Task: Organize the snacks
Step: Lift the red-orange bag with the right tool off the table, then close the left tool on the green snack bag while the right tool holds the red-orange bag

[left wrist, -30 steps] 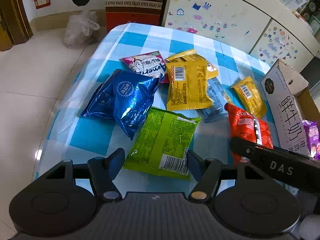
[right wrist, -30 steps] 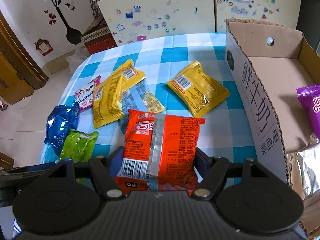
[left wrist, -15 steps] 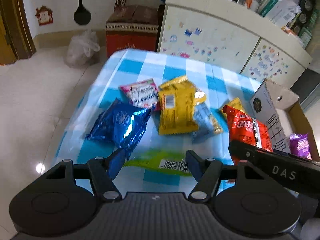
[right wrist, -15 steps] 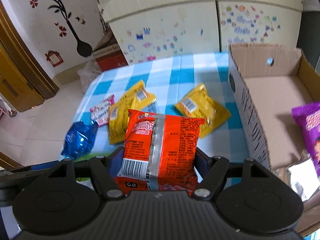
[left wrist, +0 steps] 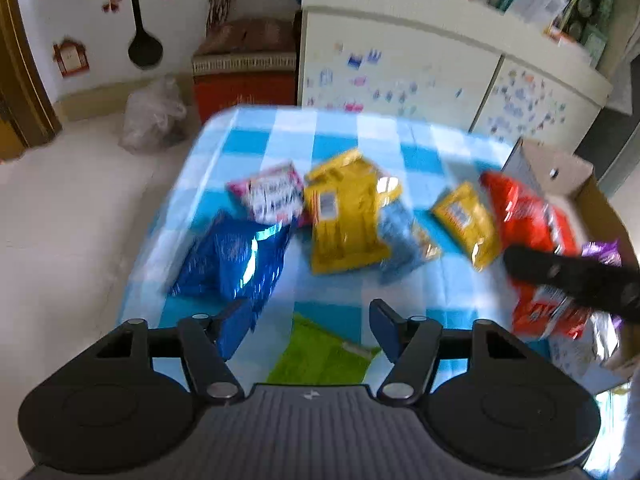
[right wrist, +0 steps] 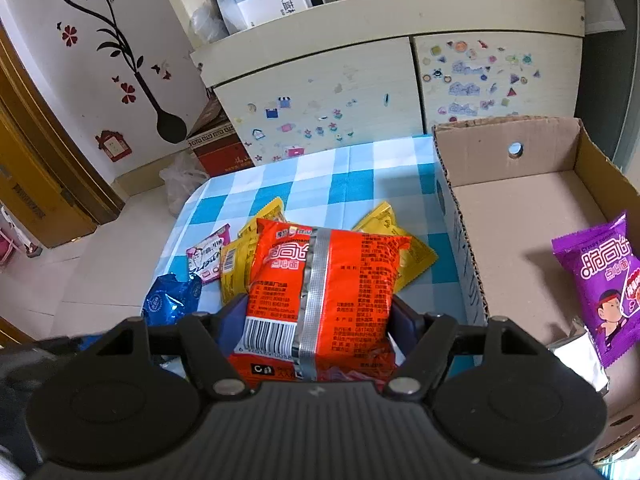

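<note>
Your right gripper (right wrist: pixel 320 320) is clamped on the red packet (right wrist: pixel 324 292), which stands upright between its fingers. Your left gripper (left wrist: pixel 308 324) jaws are opening; the green packet (left wrist: pixel 320 354) lies between them, unpressed.

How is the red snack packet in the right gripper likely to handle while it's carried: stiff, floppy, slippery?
The red snack packet stands upright, unsagging, above the right gripper, so it is probably puffy, fairly stiff and light. Its glossy film looks slippery. The pads press only its lower part, so a quick swing might tilt it.
</note>
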